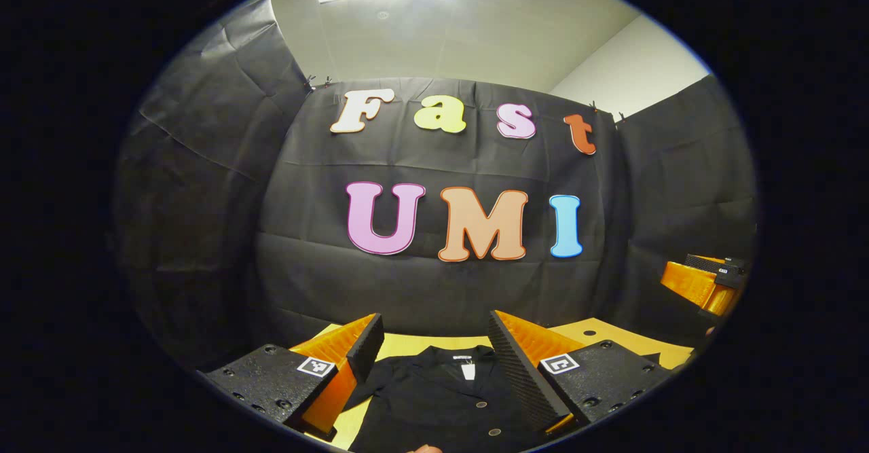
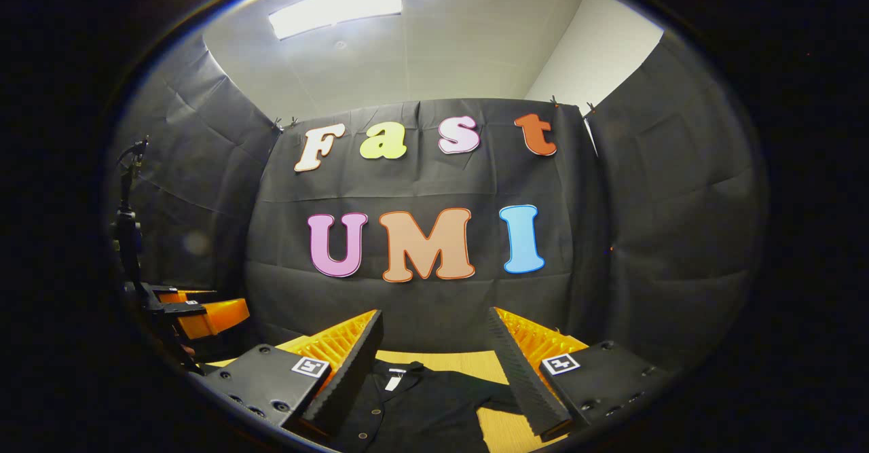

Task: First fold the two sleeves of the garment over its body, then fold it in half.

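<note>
A black buttoned shirt lies flat on the wooden table, collar toward the booth wall. My left gripper hangs open above its collar and button line, touching nothing. In the right gripper view the same shirt lies below, with one short sleeve spread out to the right. My right gripper is open above it, holding nothing. Off at the right edge of the left gripper view is the right gripper. The left gripper sits at the left of the right gripper view.
Black cloth walls close the booth on three sides just behind the table. A thin dark stand rises at the left edge of the right gripper view. Bare wood lies right of the shirt.
</note>
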The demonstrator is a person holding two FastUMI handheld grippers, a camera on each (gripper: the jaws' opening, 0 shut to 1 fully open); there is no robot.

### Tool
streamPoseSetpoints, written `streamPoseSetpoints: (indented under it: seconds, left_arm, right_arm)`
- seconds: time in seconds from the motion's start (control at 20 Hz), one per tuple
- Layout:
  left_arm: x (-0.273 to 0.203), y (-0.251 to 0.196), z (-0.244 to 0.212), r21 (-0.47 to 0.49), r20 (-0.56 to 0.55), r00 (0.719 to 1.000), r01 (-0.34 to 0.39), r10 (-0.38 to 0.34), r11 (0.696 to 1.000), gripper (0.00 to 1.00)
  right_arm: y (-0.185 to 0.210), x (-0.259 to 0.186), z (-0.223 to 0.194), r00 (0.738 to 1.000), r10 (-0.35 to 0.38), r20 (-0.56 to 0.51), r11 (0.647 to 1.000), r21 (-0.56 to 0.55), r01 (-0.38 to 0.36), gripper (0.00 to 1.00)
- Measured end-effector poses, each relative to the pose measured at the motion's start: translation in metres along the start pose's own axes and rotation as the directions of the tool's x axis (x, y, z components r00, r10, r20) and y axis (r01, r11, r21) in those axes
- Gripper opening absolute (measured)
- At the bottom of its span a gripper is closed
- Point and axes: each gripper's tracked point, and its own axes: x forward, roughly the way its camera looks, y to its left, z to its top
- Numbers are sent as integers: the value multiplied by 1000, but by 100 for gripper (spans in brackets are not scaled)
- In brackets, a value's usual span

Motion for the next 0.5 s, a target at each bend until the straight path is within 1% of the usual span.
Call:
streamPoseSetpoints:
  seconds: [0.05, 0.1, 0.15, 0.35, 0.4, 0.45, 0.5]
  left_arm:
    - [-1, 2, 2, 4, 3, 1000, -4, 4, 1000, 97]
    - [-1, 4, 5, 11, 10, 1000, -9, 9, 1000, 94]
    - [-1, 7, 6, 19, 16, 1000, -12, 12, 1000, 94]
    - [-3, 11, 6, 30, 16, 1000, -14, 14, 999, 94]
    - [-3, 12, 5, 33, 13, 1000, -15, 15, 999, 97]
    - [-2, 14, 6, 36, 13, 1000, -19, 18, 999, 94]
    - [-1, 15, 7, 39, 12, 1000, -18, 17, 999, 94]
  right_arm:
    - [0, 1, 1, 1000, -2, -1, 1000, -3, 2, 97]
    - [-1, 1, 2, 1000, -7, 1, 1000, 0, 7, 96]
    - [-1, 0, 2, 1000, -10, 4, 1000, 5, 10, 98]
    - [-1, 1, -1, 1000, -16, -1, 1000, 5, 16, 96]
    - [-1, 1, -1, 1000, -16, -1, 1000, 0, 16, 96]
    - [-2, 2, 0, 1000, -19, -2, 1000, -5, 18, 96]
    - [-3, 2, -1, 1000, -17, -6, 1000, -7, 17, 96]
